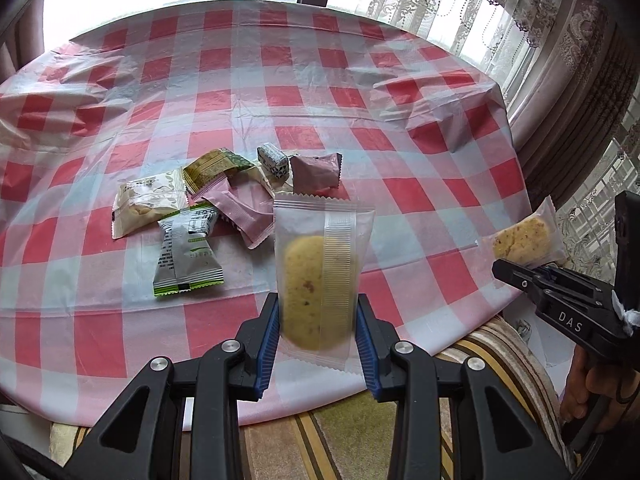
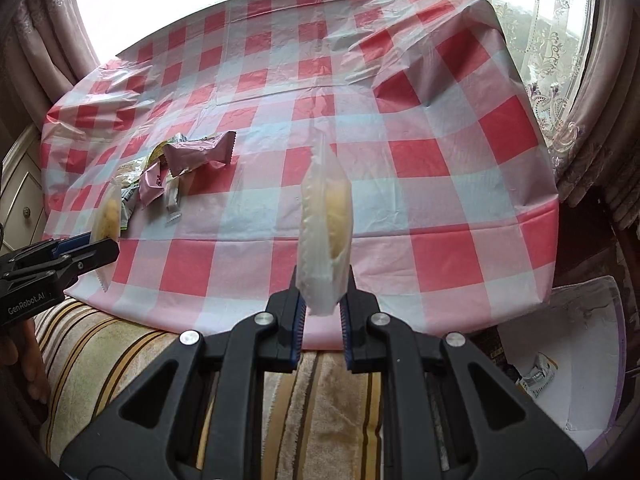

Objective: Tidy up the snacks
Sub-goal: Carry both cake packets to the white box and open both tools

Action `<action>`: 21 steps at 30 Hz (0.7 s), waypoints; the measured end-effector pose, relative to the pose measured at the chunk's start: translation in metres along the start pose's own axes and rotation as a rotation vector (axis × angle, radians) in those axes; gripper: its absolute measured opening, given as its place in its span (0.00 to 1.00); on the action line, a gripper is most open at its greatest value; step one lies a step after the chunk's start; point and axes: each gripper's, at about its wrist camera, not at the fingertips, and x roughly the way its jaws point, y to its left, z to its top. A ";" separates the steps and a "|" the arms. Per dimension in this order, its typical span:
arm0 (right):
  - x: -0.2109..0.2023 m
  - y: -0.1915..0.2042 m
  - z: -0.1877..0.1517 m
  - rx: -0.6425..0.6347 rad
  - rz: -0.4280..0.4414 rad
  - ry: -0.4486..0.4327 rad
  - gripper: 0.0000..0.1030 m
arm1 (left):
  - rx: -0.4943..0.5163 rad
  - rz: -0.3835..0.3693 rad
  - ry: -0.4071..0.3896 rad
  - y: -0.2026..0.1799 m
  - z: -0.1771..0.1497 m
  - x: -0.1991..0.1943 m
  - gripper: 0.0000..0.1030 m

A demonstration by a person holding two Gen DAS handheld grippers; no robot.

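The left claw (image 1: pixel 318 326) squeezes a clear cookie pack (image 1: pixel 320 276) flat between its blue pads, held up over the near edge of the table (image 1: pixel 400 152). The right claw (image 2: pixel 323 306) pinches another cookie pack (image 2: pixel 326 224) by its thin edge. More snacks (image 1: pixel 208 204) lie in a pile on the checkered cloth.

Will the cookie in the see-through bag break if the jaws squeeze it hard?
Probably yes. The cookie packet in the left gripper shows a crumbly-looking yellow biscuit, so hard squeezing could crack it. The thin clear wrapper looks floppy and slick, so it might slip. It seems light, standing up from the grip without sagging.
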 end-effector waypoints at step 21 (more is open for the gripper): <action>-0.062 -0.167 -0.110 0.290 -0.256 0.058 0.18 | 0.375 -0.253 0.106 -0.203 -0.017 0.020 0.36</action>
